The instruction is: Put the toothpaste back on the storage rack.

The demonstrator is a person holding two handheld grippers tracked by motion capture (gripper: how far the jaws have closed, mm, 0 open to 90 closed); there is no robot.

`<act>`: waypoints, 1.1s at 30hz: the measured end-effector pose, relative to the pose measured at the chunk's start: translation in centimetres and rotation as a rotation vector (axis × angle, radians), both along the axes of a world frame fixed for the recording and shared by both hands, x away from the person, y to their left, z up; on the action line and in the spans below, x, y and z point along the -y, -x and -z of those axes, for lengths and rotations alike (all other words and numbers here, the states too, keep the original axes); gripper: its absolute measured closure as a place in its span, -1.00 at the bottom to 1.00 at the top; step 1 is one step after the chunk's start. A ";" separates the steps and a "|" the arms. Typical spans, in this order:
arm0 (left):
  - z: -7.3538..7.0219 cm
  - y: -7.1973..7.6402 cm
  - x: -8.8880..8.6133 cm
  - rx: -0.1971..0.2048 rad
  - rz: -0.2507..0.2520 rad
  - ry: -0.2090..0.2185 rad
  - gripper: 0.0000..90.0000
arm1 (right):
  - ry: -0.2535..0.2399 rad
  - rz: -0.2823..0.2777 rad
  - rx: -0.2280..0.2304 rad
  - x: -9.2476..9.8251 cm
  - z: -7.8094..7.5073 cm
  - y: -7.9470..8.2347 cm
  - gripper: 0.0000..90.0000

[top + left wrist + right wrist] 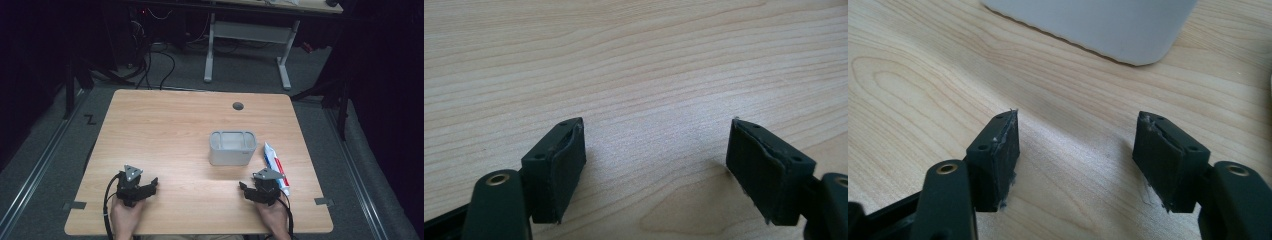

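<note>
the wooden table [165, 145] has a light grain finish and a round cable hole [238, 106] near its far edge at 12 o'clock, and it stands on grey carpet in a dark room, with a white-legged desk [250, 30] and loose cables [155, 60] beyond it. a grey tub [232, 147] stands right of centre, with a tube [276, 167] lying just beside it at 3 o'clock. the left gripper [151, 186] rests at 7 o'clock and the right gripper [243, 189] at 5 o'clock, each held in a hand with jaws spread apart and nothing between them over bare wood.
</note>
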State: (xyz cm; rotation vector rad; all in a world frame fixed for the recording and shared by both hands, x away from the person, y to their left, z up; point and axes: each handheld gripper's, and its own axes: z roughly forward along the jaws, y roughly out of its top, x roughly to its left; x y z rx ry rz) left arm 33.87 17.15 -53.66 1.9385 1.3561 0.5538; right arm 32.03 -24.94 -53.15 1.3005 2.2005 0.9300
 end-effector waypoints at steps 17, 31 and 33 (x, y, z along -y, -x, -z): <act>0.0 0.0 0.1 -0.003 0.007 -0.002 -0.49 | 0.000 -0.003 0.000 0.0 0.0 0.0 -0.24; 0.0 0.0 0.2 -0.005 0.012 -0.020 -0.51 | -0.005 0.020 0.003 0.1 0.0 0.1 -0.07; 0.0 0.0 0.2 -0.005 0.012 -0.021 -0.51 | -0.004 0.037 0.010 0.1 0.0 0.2 -0.01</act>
